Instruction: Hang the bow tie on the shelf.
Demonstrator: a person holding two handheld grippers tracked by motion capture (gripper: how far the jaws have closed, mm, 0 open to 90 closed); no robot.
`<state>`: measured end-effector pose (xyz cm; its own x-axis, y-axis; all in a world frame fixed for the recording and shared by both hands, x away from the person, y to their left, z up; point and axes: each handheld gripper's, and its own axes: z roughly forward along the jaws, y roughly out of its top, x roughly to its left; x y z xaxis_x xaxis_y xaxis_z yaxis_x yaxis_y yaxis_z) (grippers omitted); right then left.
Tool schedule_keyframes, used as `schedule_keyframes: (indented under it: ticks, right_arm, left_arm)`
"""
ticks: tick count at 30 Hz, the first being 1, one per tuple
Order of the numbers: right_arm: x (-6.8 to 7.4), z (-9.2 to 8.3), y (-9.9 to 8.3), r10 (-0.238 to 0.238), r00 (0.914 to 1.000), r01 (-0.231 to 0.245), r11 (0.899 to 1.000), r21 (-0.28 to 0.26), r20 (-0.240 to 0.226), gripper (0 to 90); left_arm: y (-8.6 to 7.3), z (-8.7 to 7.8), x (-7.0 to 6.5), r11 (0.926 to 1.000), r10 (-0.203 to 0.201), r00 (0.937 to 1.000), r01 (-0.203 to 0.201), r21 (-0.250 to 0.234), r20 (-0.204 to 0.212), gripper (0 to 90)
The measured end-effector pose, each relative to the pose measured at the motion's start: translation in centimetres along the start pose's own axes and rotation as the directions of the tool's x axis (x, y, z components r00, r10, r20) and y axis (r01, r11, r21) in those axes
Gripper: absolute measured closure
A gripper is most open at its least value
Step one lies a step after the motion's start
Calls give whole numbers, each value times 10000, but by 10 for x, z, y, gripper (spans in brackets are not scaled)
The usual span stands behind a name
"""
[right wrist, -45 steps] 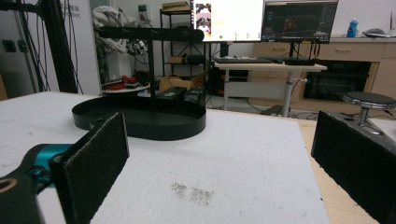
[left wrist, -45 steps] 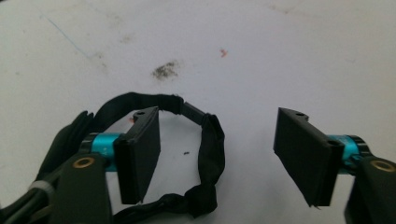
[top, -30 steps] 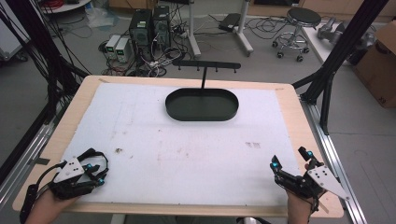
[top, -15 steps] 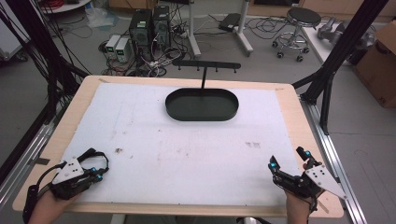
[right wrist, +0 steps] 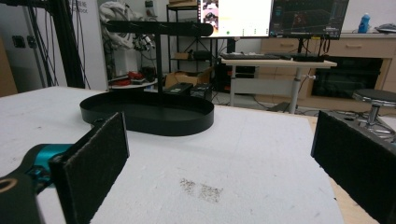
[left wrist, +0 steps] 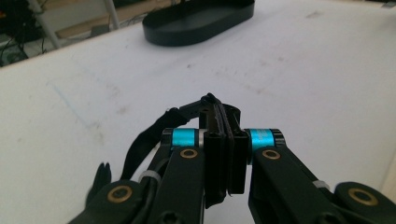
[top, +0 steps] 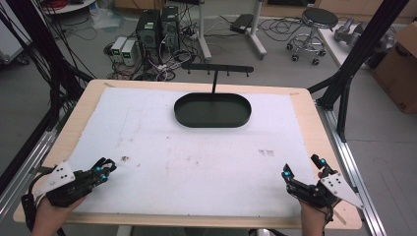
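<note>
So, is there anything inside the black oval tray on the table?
The black oval tray holds only a thin upright post rising from its floor, topped by a crossbar with pegs. In the right gripper view the near wall hides part of the floor.

Past the far edge of my table [top: 314, 123] the grey floor [top: 275, 59] is strewn with cables – 2 dark computer towers [top: 157, 29] stand there beside smaller pale boxes [top: 124, 49]. A round stool on castors [top: 318, 19] sits to the right, a cardboard box [top: 401, 64] beyond it. Black frame struts [top: 361, 46] flank me. Ahead – a desk [right wrist: 280, 63] carrying 2 lit monitors [right wrist: 273, 17].
</note>
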<state>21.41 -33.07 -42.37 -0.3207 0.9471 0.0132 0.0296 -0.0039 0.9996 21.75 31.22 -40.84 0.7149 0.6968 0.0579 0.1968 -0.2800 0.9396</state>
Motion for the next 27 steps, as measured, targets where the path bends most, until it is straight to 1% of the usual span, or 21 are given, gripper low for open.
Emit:
schedule_keyframes:
  ticks: [3, 5, 7, 10, 11, 12, 13, 14, 15, 16, 17, 19, 21, 22, 25, 26, 27]
  right_arm:
    - [-1, -1, 1, 91, 10000, -91, 9999, -67, -27, 31]
    - [-2, -1, 2, 45, 10000, -46, 9999, -120, -47, 31]
    - [-2, -2, 3, 114, 9999, -114, 9998, -181, -35, 31]
    - [-3, -3, 3, 129, 9999, -130, 9997, -205, -25, 31]
    - [-4, -3, 4, 153, 9999, -153, 9996, -254, -6, 31]
    - [-4, -3, 4, 153, 9999, -153, 9996, -254, -6, 31]
    - [-5, -4, 4, 194, 9998, -193, 9994, -279, 42, 31]
    - [-5, -4, 4, 194, 9998, -193, 9994, -279, 42, 31]
    - [-6, -5, 4, 216, 9998, -215, 9993, -314, 49, 31]
    - [-6, -5, 4, 216, 9998, -215, 9993, -314, 49, 31]
    - [-6, -5, 5, 233, 9997, -231, 9993, -304, 48, 31]
    - [-6, -6, 6, 288, 9996, -287, 9990, -342, 25, 31]
    - [-7, -6, 6, 235, 9997, -234, 9989, -397, 24, 31]
    - [-7, -6, 7, 303, 9995, -301, 9988, -389, 36, 31]
    - [-7, -7, 8, 308, 9995, -308, 9984, -479, -6, 31]
    - [-8, -7, 8, 276, 9996, -276, 9983, -512, 2, 31]
    - [-8, -7, 9, 303, 9995, -304, 9981, -528, -20, 31]
  left_arm:
    - [12, 1, -6, 9986, 54, 9998, -43, -532, 194, 881]
    - [21, 1, -11, 9961, 152, 9994, -123, -877, 322, 881]
    - [29, 2, -16, 9927, 239, 9988, -188, -1193, 422, 881]
    - [42, 5, -21, 9863, 318, 9978, -219, -1635, 581, 880]
    - [51, 8, -24, 9809, 427, 9971, -300, -1922, 623, 880]
    - [51, 8, -24, 9809, 427, 9971, -300, -1922, 623, 880]
    - [57, 10, -27, 9769, 521, 9965, -375, -2105, 647, 880]
    - [60, 12, -28, 9746, 610, 9963, -466, -2190, 597, 880]
    - [69, 17, -30, 9687, 717, 9959, -565, -2418, 546, 881]
    - [69, 17, -30, 9687, 717, 9959, -565, -2418, 546, 880]
    - [75, 21, -31, 9646, 728, 9962, -582, -2574, 472, 880]
    - [85, 27, -32, 9609, 769, 9963, -637, -2695, 385, 880]
    - [95, 35, -32, 9547, 829, 9961, -704, -2890, 311, 880]
    - [100, 38, -31, 9515, 834, 9962, -717, -2993, 264, 880]
    - [114, 50, -29, 9338, 820, 9965, -716, -3505, 147, 880]
    - [117, 53, -28, 9296, 811, 9967, -717, -3614, 108, 880]
    - [123, 60, -27, 9174, 736, 9972, -622, -3930, 140, 881]
